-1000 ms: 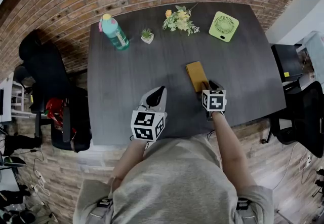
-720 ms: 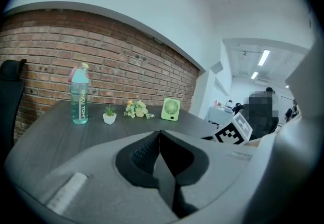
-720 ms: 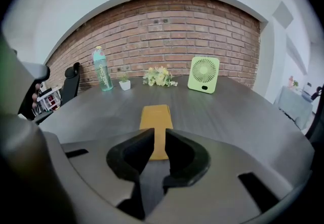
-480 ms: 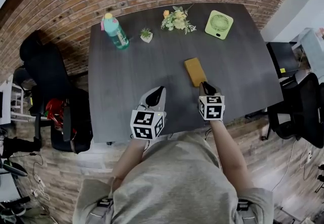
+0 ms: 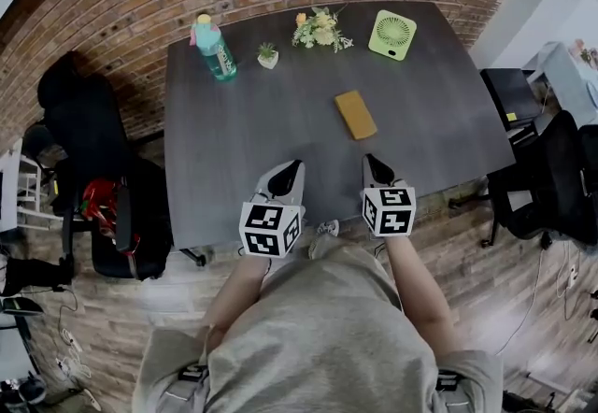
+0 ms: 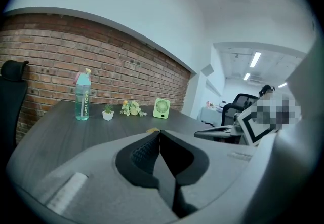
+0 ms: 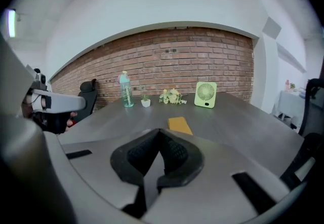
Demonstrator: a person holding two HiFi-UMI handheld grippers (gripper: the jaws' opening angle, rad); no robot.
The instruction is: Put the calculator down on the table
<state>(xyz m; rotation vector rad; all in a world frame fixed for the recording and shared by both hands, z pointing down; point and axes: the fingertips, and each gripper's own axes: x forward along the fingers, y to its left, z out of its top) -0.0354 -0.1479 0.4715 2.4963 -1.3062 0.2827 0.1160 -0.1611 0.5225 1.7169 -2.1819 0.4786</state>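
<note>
The calculator is a flat yellow slab lying on the dark table, right of the middle. It also shows in the right gripper view as the calculator, just beyond the jaws. My right gripper is at the table's near edge, clear of the calculator, with its jaws shut and empty, seen from behind as the right gripper. My left gripper hangs beside it over the near edge. Its jaws meet with nothing between them in the left gripper view.
Along the table's far side stand a teal bottle, a small potted plant, a bunch of flowers and a green fan. A black chair stands left of the table, and office chairs stand to the right.
My right gripper has drawn back from the calculator's near end toward the person and risen, leaving the calculator on the table. The left gripper has also pulled back a little.
</note>
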